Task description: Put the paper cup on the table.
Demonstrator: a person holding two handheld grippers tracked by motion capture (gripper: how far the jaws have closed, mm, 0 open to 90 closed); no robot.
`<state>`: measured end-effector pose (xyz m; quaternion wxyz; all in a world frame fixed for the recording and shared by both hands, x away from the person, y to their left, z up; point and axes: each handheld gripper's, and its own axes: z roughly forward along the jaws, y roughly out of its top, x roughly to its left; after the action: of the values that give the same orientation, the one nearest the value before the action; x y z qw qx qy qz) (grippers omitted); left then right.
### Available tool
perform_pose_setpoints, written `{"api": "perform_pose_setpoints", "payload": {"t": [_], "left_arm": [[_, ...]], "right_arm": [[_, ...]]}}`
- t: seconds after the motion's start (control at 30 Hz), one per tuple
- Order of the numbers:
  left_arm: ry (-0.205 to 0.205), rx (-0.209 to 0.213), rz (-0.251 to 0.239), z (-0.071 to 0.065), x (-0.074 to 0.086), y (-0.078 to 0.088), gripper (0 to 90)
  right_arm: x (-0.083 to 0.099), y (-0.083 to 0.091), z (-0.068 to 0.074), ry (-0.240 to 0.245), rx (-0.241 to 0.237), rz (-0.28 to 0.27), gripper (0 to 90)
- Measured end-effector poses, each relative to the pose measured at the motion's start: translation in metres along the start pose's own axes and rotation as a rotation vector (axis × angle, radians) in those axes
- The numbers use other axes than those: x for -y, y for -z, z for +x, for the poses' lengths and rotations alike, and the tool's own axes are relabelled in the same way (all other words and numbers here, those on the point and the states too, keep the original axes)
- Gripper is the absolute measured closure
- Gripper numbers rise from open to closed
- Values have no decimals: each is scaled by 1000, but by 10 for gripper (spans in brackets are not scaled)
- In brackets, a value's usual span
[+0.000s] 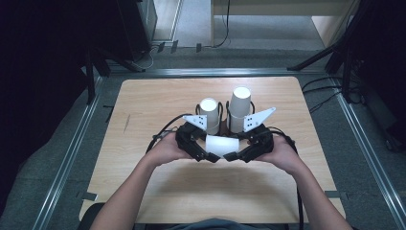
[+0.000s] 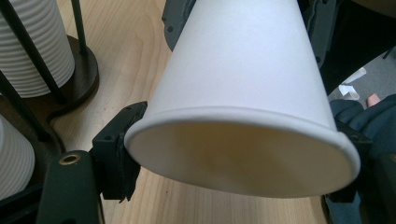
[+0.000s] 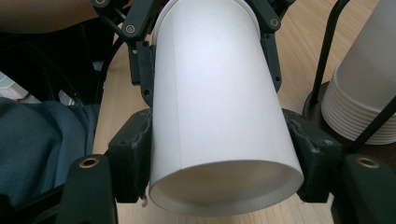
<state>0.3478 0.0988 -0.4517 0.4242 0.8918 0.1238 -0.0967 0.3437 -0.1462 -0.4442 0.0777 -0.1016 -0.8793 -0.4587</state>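
Both tongs are holding one white paper cup (image 1: 221, 145) lying sideways between them: left tongs (image 1: 214, 157) clamping its wide rim, right tongs (image 1: 229, 156) clamping its narrow end, near two cup stacks (image 1: 209, 115).

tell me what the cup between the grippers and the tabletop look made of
Cup: looks like white paper, matt, with a straight side seam and a rolled rim. Tabletop: pale wood or wood-look laminate, smooth with fine grain lines; which one cannot be told.
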Motion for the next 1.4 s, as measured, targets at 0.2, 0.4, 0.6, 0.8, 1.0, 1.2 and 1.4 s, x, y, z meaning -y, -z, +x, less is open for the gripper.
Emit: {"api": "perform_pose_setpoints", "payload": {"t": [0.2, 0.4, 0.6, 0.8, 1.0, 1.2, 1.4], "left_arm": [[9, -12, 11, 1, 1, 5, 228], [22, -32, 6, 2, -2, 23, 228], [8, -70, 47, 2, -6, 29, 228], [4, -106, 125, 5, -9, 27, 228], [13, -109, 164, 9, -12, 26, 228], [-5, -120, 232, 11, -20, 22, 228], [-14, -121, 287, 13, -25, 15, 227]], "right_arm": [[1, -1, 1, 0, 24, 16, 272], [3, 1, -2, -11, 62, 32, 245], [5, -1, -3, -15, 85, 55, 245], [6, -3, -5, -18, 104, 74, 245], [7, -6, -7, -21, 115, 97, 245], [7, -6, -7, -12, 116, 95, 244], [7, -7, -8, -17, 121, 101, 245]]}}
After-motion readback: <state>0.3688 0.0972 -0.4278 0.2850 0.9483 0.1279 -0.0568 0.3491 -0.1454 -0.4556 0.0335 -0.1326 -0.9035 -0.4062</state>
